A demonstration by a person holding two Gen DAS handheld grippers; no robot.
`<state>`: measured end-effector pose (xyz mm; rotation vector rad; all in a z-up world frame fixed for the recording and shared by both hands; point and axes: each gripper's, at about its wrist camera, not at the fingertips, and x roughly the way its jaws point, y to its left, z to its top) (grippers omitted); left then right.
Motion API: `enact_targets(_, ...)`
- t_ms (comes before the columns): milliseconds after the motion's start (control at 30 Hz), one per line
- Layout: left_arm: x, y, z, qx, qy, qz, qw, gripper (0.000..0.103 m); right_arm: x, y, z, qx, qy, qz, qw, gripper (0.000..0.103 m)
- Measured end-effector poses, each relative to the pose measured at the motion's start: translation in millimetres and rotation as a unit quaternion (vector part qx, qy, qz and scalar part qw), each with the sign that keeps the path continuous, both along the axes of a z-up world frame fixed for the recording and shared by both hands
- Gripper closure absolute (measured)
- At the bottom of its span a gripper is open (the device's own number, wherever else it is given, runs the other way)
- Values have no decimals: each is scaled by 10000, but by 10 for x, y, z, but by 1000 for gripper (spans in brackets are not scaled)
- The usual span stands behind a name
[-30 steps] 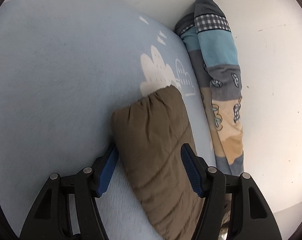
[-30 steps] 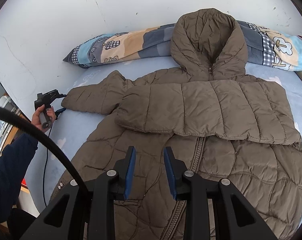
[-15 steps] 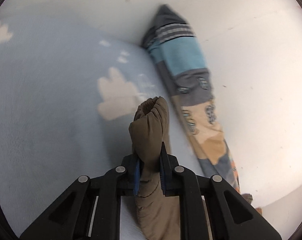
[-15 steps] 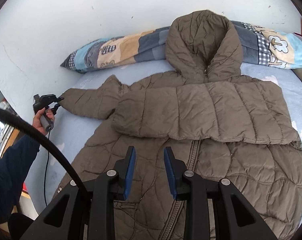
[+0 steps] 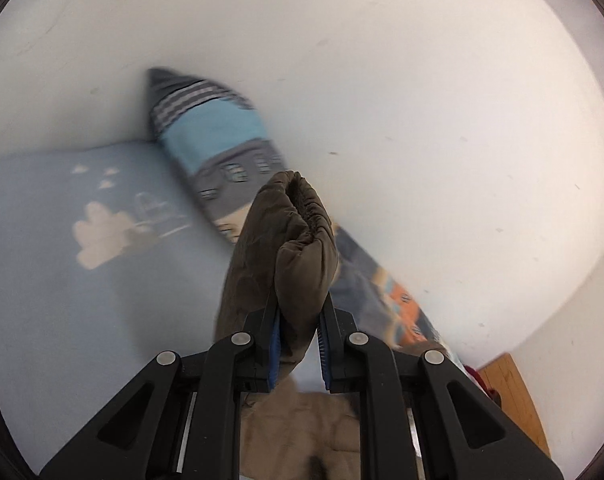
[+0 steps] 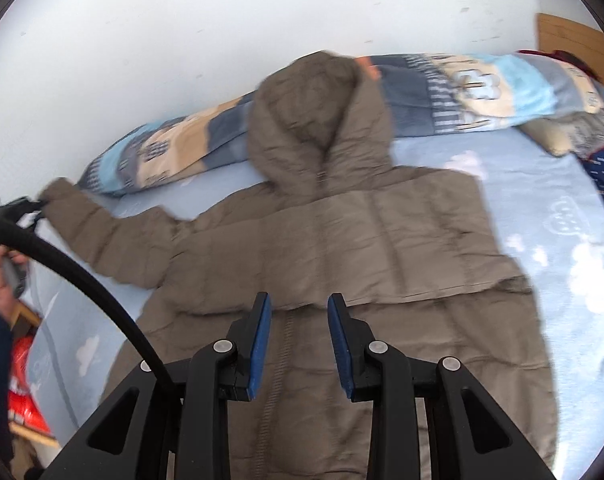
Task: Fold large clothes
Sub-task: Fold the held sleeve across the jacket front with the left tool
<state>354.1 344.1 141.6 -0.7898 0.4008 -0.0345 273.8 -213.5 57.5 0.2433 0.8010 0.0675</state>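
Sleeve cuff [image 5: 297, 248] of the brown hooded coat [image 6: 342, 248] sits clamped between the left gripper's [image 5: 297, 332] blue pads, raised off the blue sheet [image 5: 61, 280] with the patterned pillow [image 5: 213, 144] behind it. Right gripper [image 6: 295, 344] hangs over the coat's front, jaws apart and empty, zipper line just beneath them

Left wrist cam sits super close behind its black gripper [image 5: 297, 328], looking slightly down toward the white wall [image 5: 422, 80] and the patchwork blue-and-grey pillow [image 5: 213, 136]. Right wrist cam hangs back, tilted down over the puffy brown hooded jacket [image 6: 342, 248]. Both catch that pillow, wall and light blue cloud-print sheet [image 6: 542, 200].
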Motion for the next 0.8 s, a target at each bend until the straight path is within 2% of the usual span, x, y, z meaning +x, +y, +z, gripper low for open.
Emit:
enact_targets(200, -55, -728, 601, 412, -265, -501, 9975, 88, -78, -443, 132, 405, -167, -457, 9980, 71)
enact_targets(433, -161, -1756, 976, 706, -425, -1263, 9886, 88, -232, -711, 353, 490, -468, -724, 9951, 71)
enact_targets(600, -223, -2614, 1010, 1088, -390, -1882, 9753, 88, -349, -962, 422, 635, -580, -927, 9920, 71)
enact_targets(800, -258, -3660, 690, 1432, -133, -2499, 9575, 88, -489, -1197, 516, 695, -712, -1105, 9889, 71)
